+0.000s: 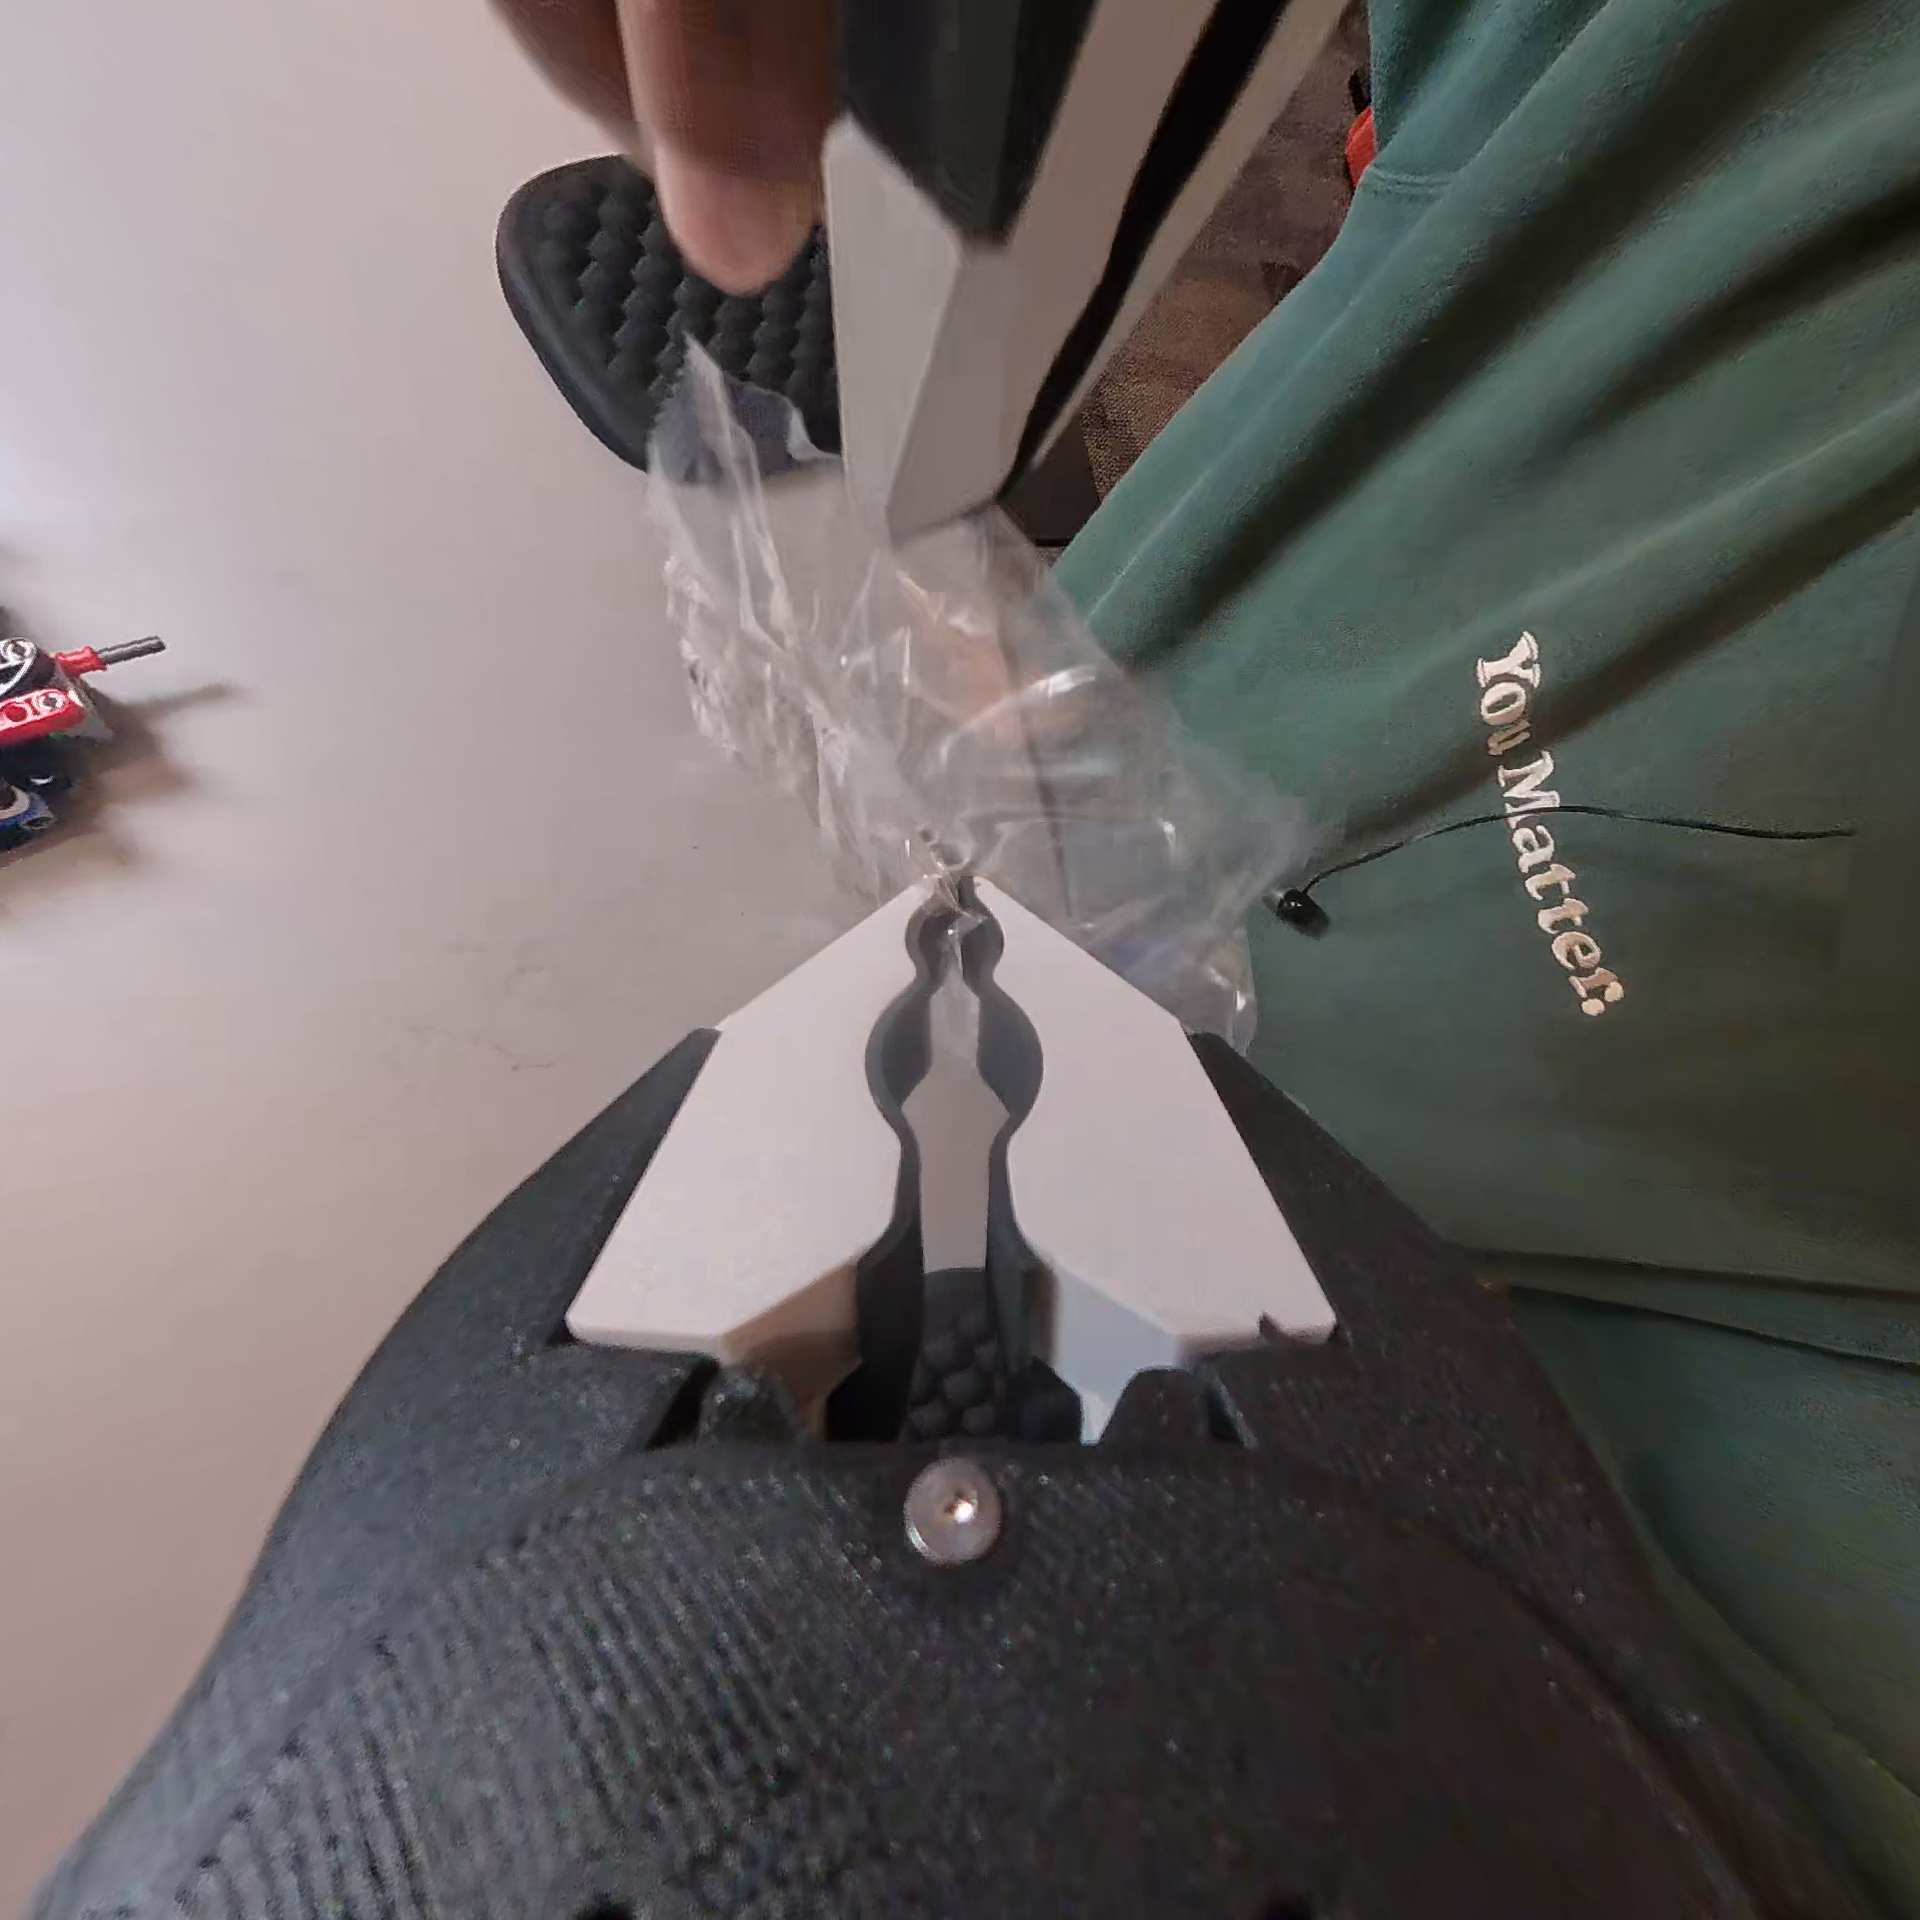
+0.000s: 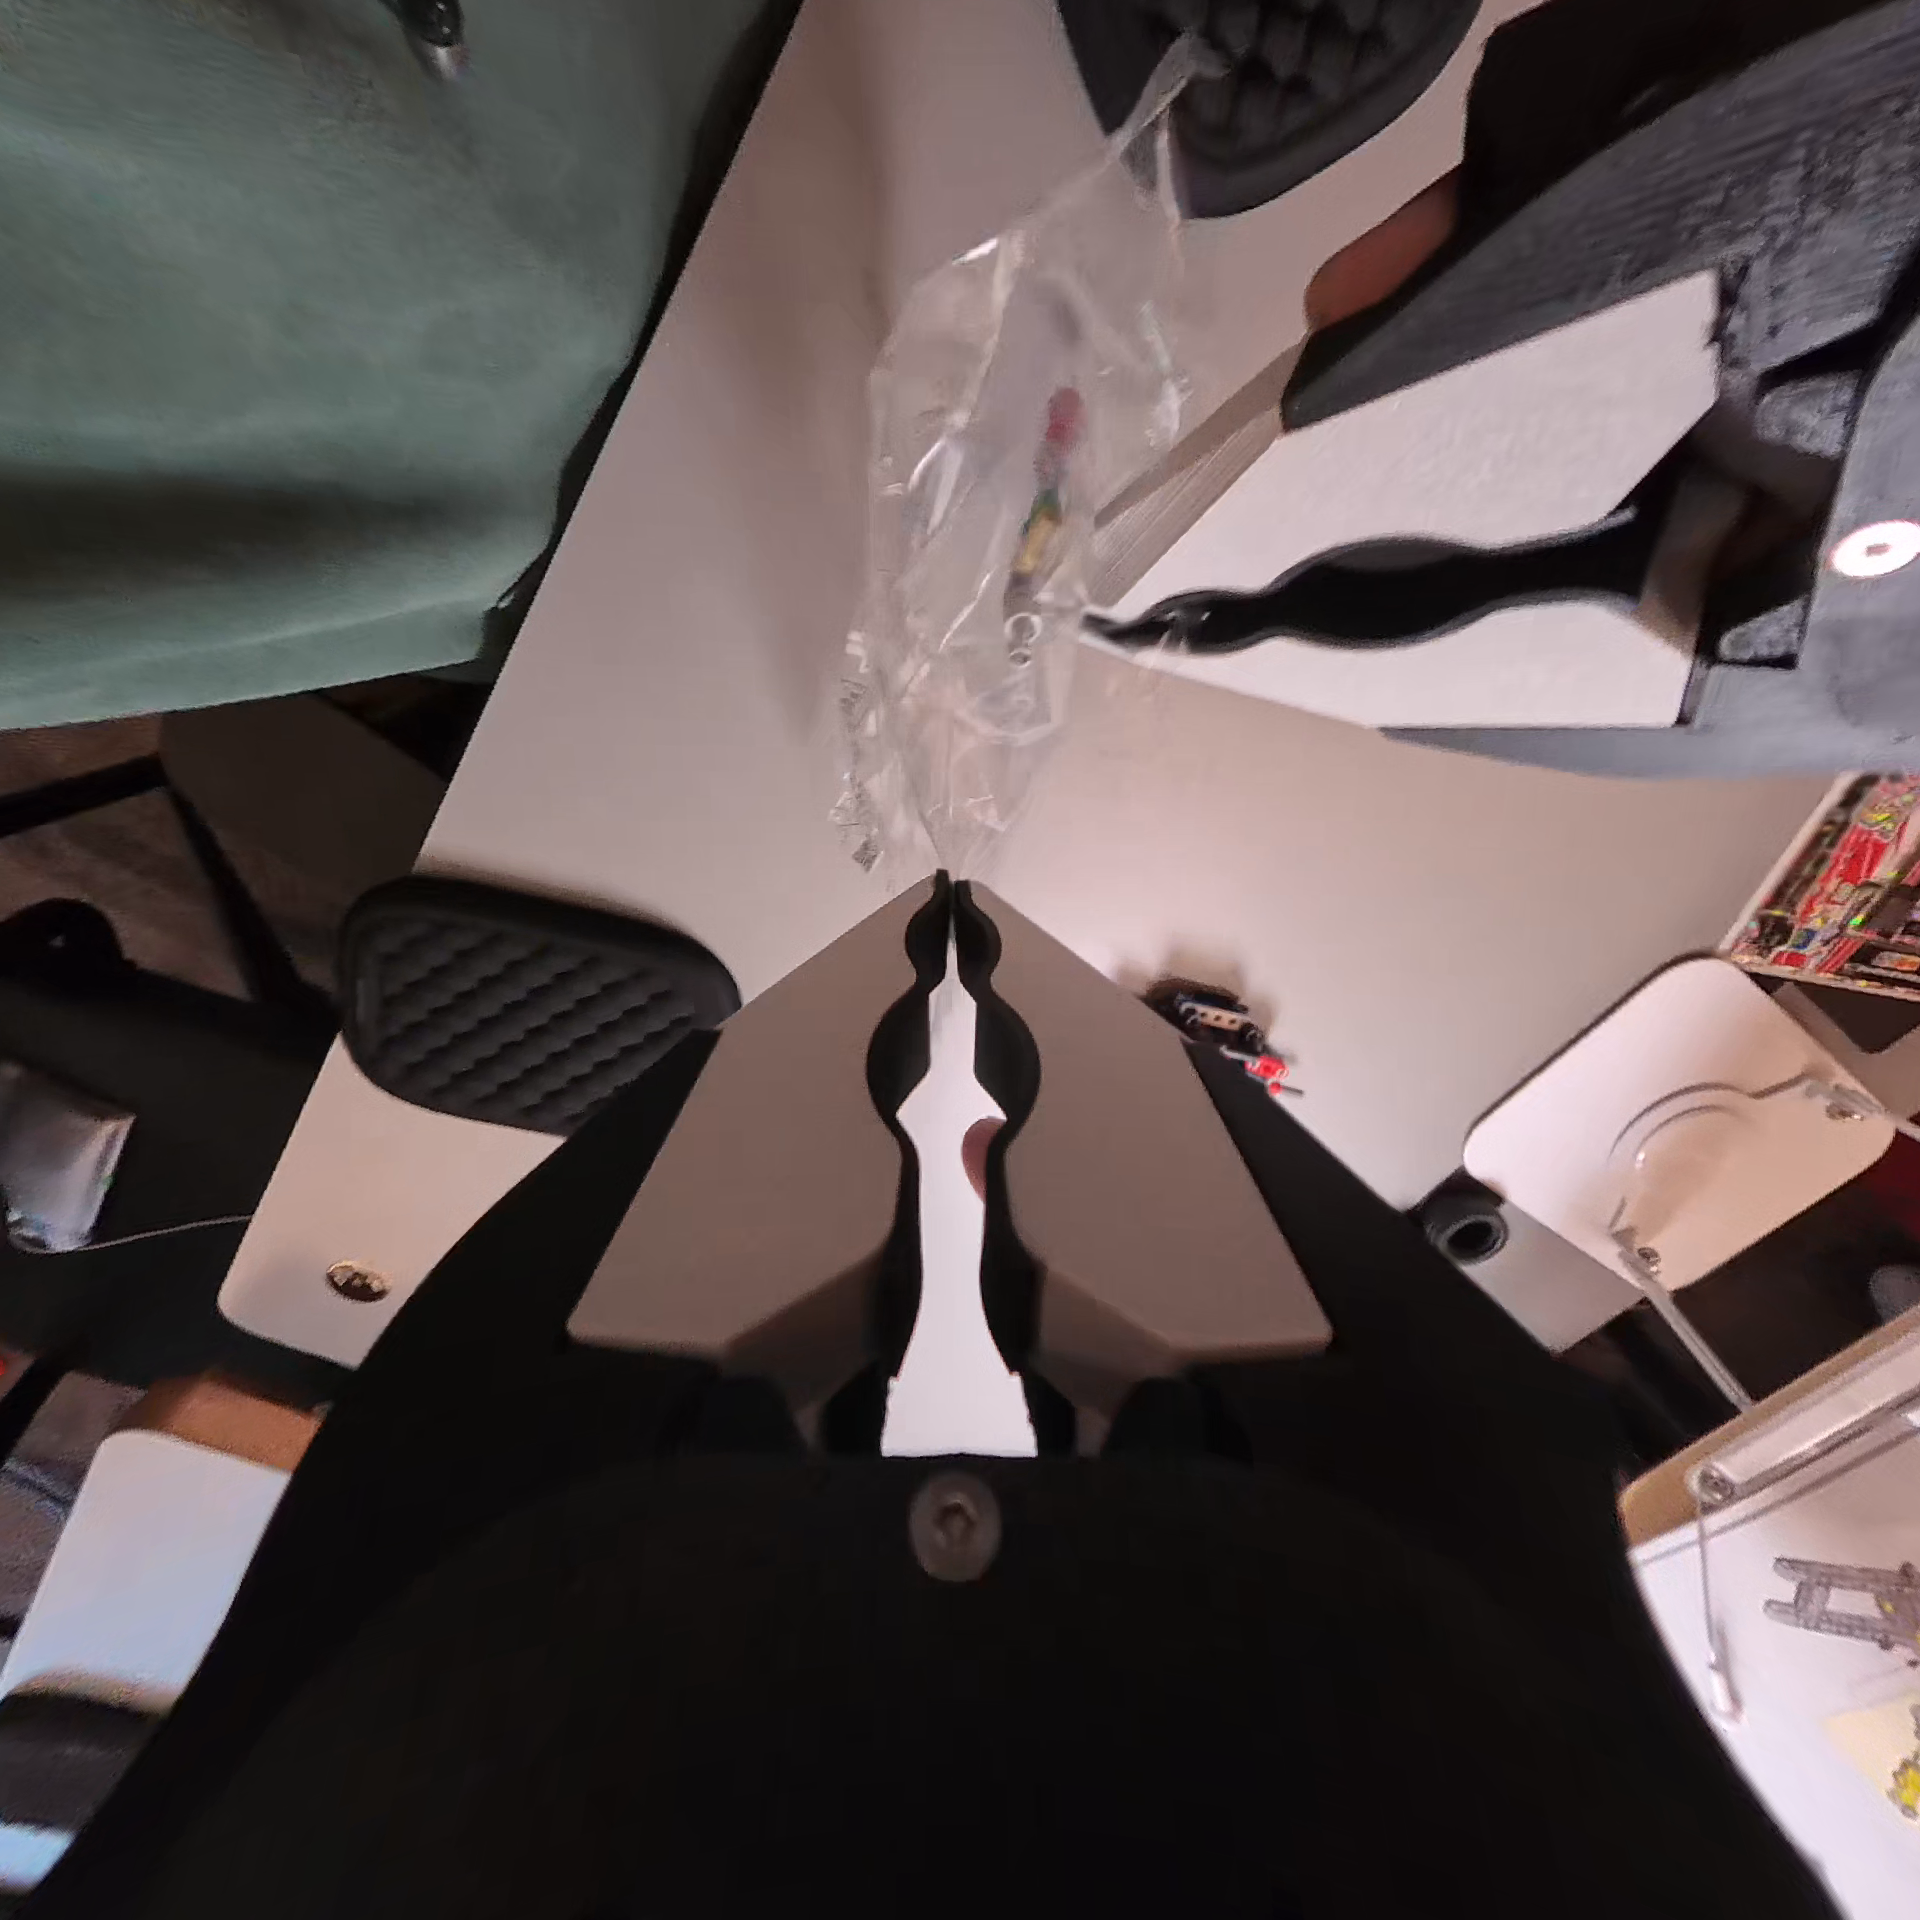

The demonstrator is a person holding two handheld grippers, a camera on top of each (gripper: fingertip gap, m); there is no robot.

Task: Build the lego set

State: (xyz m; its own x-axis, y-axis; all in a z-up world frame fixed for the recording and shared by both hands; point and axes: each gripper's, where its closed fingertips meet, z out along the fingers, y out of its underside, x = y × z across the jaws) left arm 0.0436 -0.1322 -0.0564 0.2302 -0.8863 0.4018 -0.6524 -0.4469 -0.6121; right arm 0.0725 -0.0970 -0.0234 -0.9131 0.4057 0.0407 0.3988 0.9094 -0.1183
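A clear plastic bag [image 1: 935,707] hangs in the air between both grippers. My left gripper [image 1: 951,906] is shut on one edge of it. My right gripper [image 2: 954,883] is shut on the opposite edge of the bag [image 2: 966,582], which holds a few small red and green Lego pieces [image 2: 1049,488]. The right gripper shows at the top of the left wrist view [image 1: 914,520]. The left gripper shows at the upper right of the right wrist view [image 2: 1096,623]. A partly built Lego model [image 1: 42,717] sits on the white table [image 1: 312,416], also seen in the right wrist view [image 2: 1216,1023].
A person in a green sweatshirt [image 1: 1558,520] stands close to the table edge. Black ribbed chair armrests [image 2: 530,1018] lie below the table. A colourful printed booklet [image 2: 1839,883] and a white tray [image 2: 1683,1143] lie at the right. Small loose red pieces [image 2: 1268,1070] lie beside the model. Both grippers' tips are roughly 25 cm from the partly built Lego model [image 1: 42,717].
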